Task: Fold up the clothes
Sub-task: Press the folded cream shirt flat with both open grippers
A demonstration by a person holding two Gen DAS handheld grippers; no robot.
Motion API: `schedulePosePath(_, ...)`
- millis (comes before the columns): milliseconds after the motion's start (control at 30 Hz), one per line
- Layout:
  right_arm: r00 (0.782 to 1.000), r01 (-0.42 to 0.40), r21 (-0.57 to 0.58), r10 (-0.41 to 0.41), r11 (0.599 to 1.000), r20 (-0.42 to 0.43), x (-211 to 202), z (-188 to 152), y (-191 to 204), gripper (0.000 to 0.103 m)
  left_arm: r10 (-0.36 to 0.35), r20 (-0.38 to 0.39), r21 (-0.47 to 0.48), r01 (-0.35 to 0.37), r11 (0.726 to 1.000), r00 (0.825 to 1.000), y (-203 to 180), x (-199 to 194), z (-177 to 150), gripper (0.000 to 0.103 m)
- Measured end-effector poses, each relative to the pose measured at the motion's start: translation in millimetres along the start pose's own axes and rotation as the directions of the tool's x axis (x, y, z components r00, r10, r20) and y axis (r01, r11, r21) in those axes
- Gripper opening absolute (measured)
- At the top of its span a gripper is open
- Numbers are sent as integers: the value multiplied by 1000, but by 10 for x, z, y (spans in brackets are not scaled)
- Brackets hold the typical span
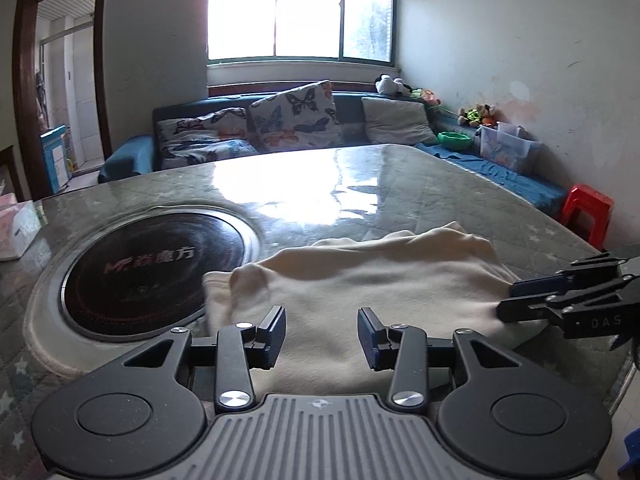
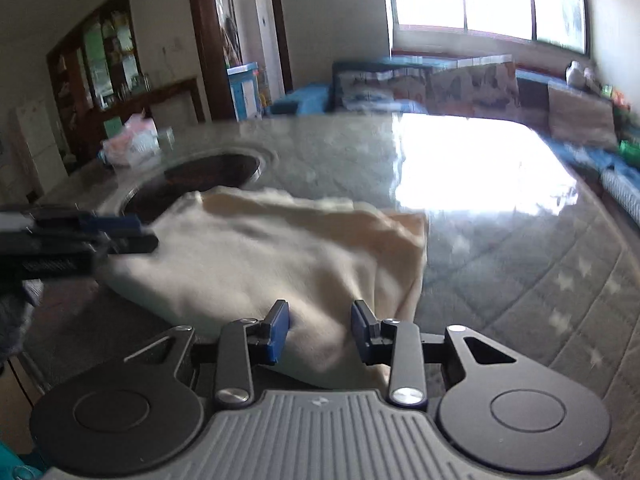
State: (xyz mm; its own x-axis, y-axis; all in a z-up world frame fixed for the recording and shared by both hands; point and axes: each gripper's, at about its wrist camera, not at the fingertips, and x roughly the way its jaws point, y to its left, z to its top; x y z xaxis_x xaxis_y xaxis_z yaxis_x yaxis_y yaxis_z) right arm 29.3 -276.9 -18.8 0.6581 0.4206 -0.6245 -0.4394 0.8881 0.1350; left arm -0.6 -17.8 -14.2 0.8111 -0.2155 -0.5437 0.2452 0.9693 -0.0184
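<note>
1. A cream, soft fleece garment [image 1: 360, 280] lies bunched on the glass-topped desk [image 1: 320, 184], beside a round black inset hob [image 1: 154, 270].
2. The left tool [image 1: 322, 336] stands open over the cloth, holding nothing.
3. The right tool [image 2: 320, 330] stands open over the cloth's near edge, gripping nothing.

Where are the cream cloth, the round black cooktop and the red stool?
cream cloth [image 1: 360, 280], left wrist view, middle of its top layer.
round black cooktop [image 1: 152, 264], left wrist view, centre of the glass.
red stool [image 1: 586, 210], left wrist view, its seat.
</note>
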Motion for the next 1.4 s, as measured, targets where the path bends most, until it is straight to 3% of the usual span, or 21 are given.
schedulePosePath(200,1000,13,-1,-13,1000,19,58,249,-33,33,-23,-34,7,23,1000,999,-50,140,-33,43)
schedulePosePath(467,1000,4,-2,-4,1000,-27,614,616,-108,25,-28,-56,0,28,1000,998,-23,193,-32,45)
schedulePosePath(567,998,26,-6,-26,1000,-61,827,660,-140,23,-23,-53,-3,22,1000,998,12,209,27,45)
schedulePosePath(733,998,34,-13,-35,999,-46,865,691,-130,21,14,-41,-18,-14,1000,999,110,285,191,44)
schedulePosePath(1000,998,48,-37,-50,998,-47,915,666,-89,23,-6,-56,-66,2,998,998,250,651,483,39)
schedulePosePath(1200,997,66,-63,-68,996,-26,903,699,-36,27,67,-101,-36,-71,997,993,269,953,514,35)
schedulePosePath(1400,997,68,-81,-70,994,-27,994,778,-3,29,70,-113,-59,-77,995,991,330,1017,472,37)
